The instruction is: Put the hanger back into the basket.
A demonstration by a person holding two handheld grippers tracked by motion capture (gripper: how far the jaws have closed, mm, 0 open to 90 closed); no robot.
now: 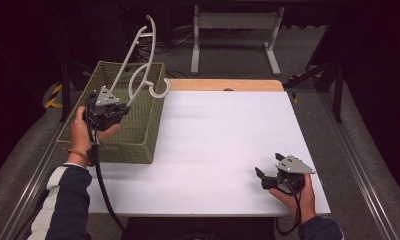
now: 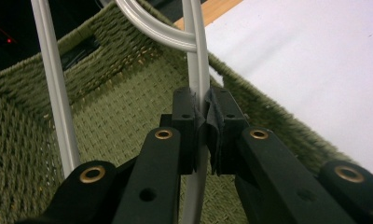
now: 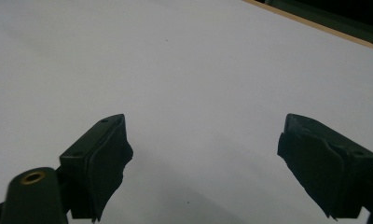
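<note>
The left gripper (image 1: pixel 119 111) is at the left of the high view, jaws clamped on a bar of the grey hanger (image 1: pixel 138 65), which sticks up tilted above the green basket (image 1: pixel 138 145) toward upper left. It looks like a carry step, either lifting the hanger out or lowering it in; I can't tell which. Next it needs a steady move clear of the basket rim. The right gripper (image 1: pixel 266 177) rests at lower right on the white table (image 1: pixel 218 130), jaws spread, holding nothing.
</note>
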